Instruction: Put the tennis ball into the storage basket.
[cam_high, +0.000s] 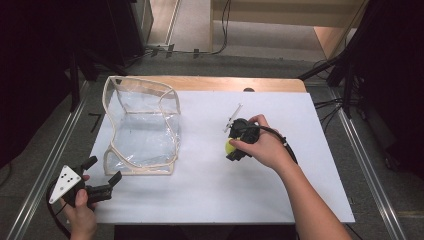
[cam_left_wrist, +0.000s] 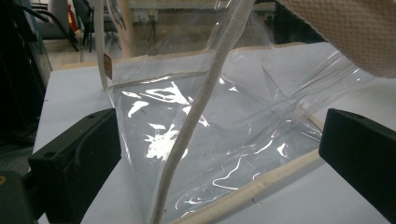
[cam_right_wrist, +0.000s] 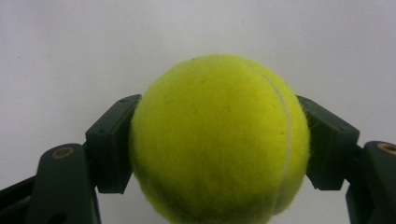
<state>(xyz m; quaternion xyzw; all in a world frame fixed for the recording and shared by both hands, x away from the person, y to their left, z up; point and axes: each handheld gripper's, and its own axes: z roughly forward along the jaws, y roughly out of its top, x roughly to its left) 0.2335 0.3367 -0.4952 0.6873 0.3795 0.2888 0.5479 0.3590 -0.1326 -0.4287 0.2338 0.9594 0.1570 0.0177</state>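
Observation:
A clear plastic bag (cam_high: 142, 127) with beige trim stands open on the left of the white table (cam_high: 210, 190). My left gripper (cam_high: 103, 170) is open at the bag's near left corner. In the left gripper view, that corner of the bag (cam_left_wrist: 224, 140) sits between the wide-apart jaws of the left gripper (cam_left_wrist: 218, 128), touching neither. A yellow tennis ball (cam_high: 228, 146) is at the table's middle, with my right gripper (cam_high: 231, 150) shut on it. In the right gripper view, the tennis ball (cam_right_wrist: 219, 140) is squeezed between both pads of the right gripper (cam_right_wrist: 218, 144) above the white surface.
A strip of wooden table edge (cam_high: 225, 83) shows at the back. Metal rails (cam_high: 367, 170) run along both sides of the table. Cables (cam_high: 330, 107) lie on the floor at the right, and dark stands (cam_high: 80, 65) rise at the left.

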